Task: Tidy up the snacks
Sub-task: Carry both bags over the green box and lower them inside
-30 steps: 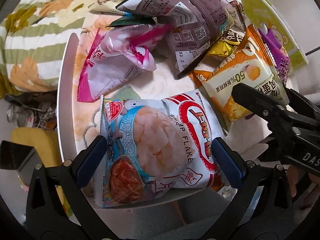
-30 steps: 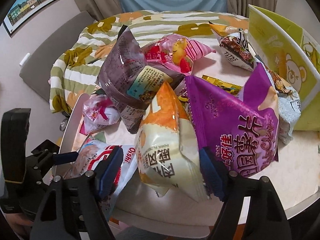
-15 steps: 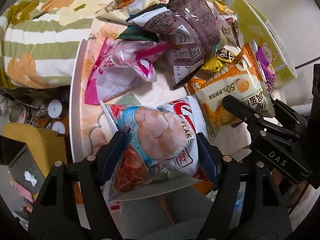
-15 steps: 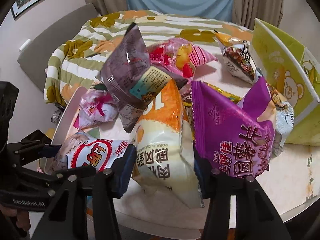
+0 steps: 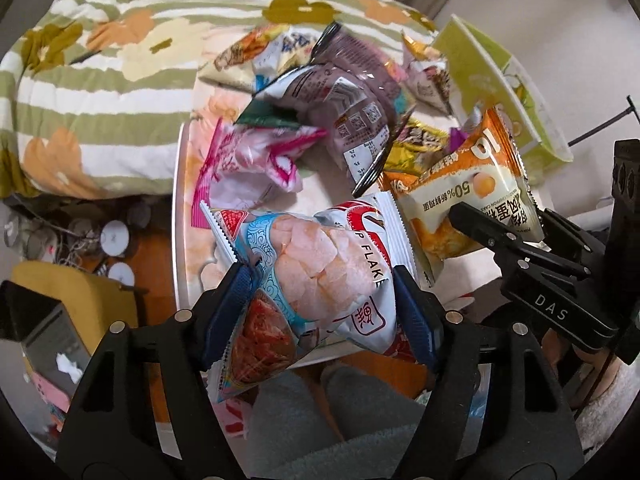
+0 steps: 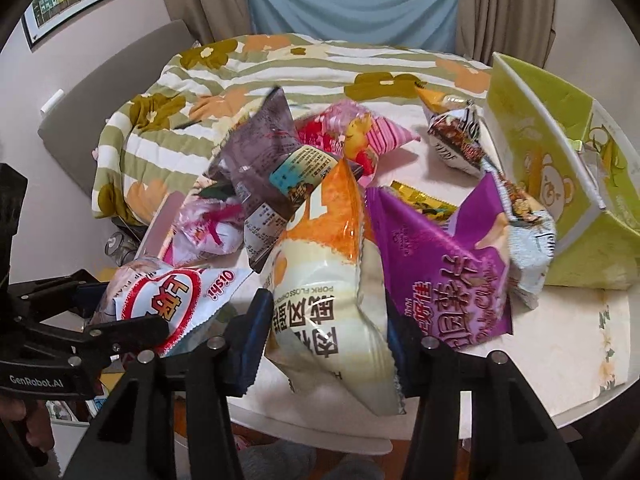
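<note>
Shrimp flakes bag (image 5: 320, 276) pinched between the blue pads of the left gripper (image 5: 320, 304), at the near left edge of the table (image 5: 188, 240); fingers (image 5: 226, 304) partly closed, pressing into both sides of the bag, its lower end hanging past the table edge. Same bag (image 6: 168, 300) visible at near left in the right wrist view, red-and-white face turned up, with the left gripper's black frame around it.

Orange-and-cream pork floss cake bag (image 6: 332, 280) clamped by the right gripper (image 6: 328, 332), near the middle of the table's near edge (image 6: 520, 392); fingers (image 6: 252, 336) drawn close together, squeezing the bag's lower part so that the film bulges above them. Same bag (image 5: 468, 200) at right in the left wrist view, one finger of the right gripper laid across its near end.

Purple crisp bag (image 6: 444, 256) just right of the cake bag, leaning against it, apart from the right fingers' grip. Brownish-mauve bag (image 6: 264, 160) standing tilted behind the cake bag, touching its top. Pink-and-white bag (image 5: 248, 164) lying flat on the far side of the shrimp flakes bag. Green box with a bear print (image 6: 560, 184) open at far right of the table. Striped flowered quilt (image 6: 280, 64) beyond the table.
</note>
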Demonstrator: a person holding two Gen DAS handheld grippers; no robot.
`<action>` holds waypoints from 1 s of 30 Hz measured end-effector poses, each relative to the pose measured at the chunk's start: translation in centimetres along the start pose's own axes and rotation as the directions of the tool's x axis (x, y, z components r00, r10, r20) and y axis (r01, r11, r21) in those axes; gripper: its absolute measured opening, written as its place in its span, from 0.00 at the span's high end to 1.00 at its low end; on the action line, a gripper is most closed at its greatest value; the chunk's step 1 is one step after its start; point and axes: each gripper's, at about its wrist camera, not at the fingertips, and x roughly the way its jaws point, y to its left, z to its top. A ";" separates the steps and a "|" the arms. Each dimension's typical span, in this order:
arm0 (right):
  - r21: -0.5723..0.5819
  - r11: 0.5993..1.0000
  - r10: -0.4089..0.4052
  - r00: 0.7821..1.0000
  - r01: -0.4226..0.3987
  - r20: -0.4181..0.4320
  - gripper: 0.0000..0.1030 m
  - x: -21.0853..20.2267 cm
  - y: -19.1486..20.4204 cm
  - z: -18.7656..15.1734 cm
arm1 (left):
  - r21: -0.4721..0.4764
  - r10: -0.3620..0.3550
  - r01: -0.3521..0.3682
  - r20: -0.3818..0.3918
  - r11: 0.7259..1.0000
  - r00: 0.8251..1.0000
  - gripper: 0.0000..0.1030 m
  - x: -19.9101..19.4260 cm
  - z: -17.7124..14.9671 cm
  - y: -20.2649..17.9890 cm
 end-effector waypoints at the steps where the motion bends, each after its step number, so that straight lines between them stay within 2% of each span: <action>1: 0.004 1.000 -0.002 1.000 0.002 0.004 0.54 -0.5 0.0 0.1 | 0.005 -0.003 0.003 0.007 1.000 1.000 0.33 -0.4 -0.1 -0.2; 8: 0.058 0.998 -0.019 0.999 0.017 0.029 0.54 -3.6 -0.6 -0.3 | 0.059 -0.037 0.033 0.067 0.998 0.997 0.33 -3.4 0.8 -2.1; 16: 0.132 0.991 -0.043 0.991 0.026 0.124 0.54 -8.9 -3.7 0.9 | 0.146 -0.082 0.058 0.162 0.988 0.983 0.33 -6.2 4.6 -6.6; 23: 0.169 0.985 -0.065 0.978 0.032 0.199 0.54 -12.5 -9.5 4.0 | 0.215 -0.089 0.037 0.239 0.976 0.967 0.33 -6.4 9.8 -13.9; 30: 0.153 0.988 -0.064 0.975 0.031 0.212 0.54 -13.2 -18.9 7.5 | 0.188 -0.079 0.025 0.287 0.982 0.955 0.33 -2.9 15.5 -22.8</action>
